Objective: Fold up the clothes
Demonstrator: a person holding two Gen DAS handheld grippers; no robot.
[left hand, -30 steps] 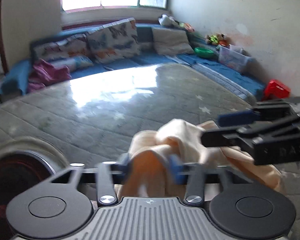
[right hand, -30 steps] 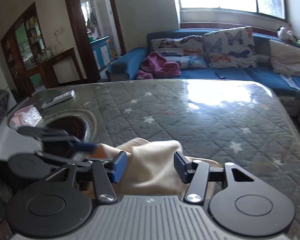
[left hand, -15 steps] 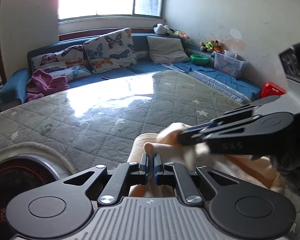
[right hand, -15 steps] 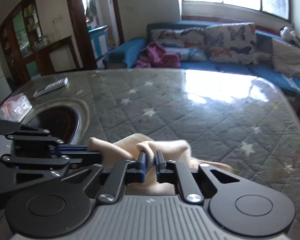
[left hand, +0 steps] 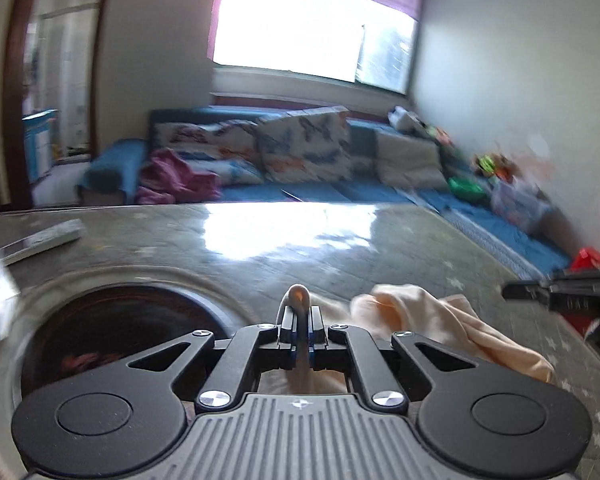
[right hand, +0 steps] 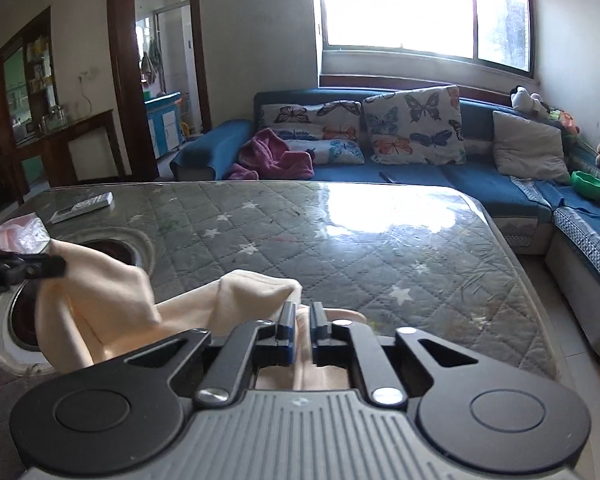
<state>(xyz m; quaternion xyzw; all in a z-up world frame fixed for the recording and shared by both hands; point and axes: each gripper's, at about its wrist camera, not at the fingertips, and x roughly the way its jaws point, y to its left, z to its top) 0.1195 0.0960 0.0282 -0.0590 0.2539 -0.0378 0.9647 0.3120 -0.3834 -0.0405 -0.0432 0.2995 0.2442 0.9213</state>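
1. Your left gripper (left hand: pixel 301 326) has its fingers pressed together on a fold of the cream garment (left hand: pixel 440 324), above the round burner recess (left hand: pixel 112 332).
2. Your right gripper (right hand: pixel 301 330) pinches another fold of the same garment (right hand: pixel 108 292).
3. The cloth hangs stretched between your two grippers, over the near edge of the quilted, glass-topped table (right hand: pixel 340 248).
4. A remote control (right hand: pixel 82 207) lies at the far left of the table.

A second ago both grippers stood open around the cream garment (right hand: pixel 112 292). Now the left gripper (left hand: pixel 300 322) and right gripper (right hand: pixel 301 330) each pinch a fold, and they have drawn apart, the cloth stretched between them.
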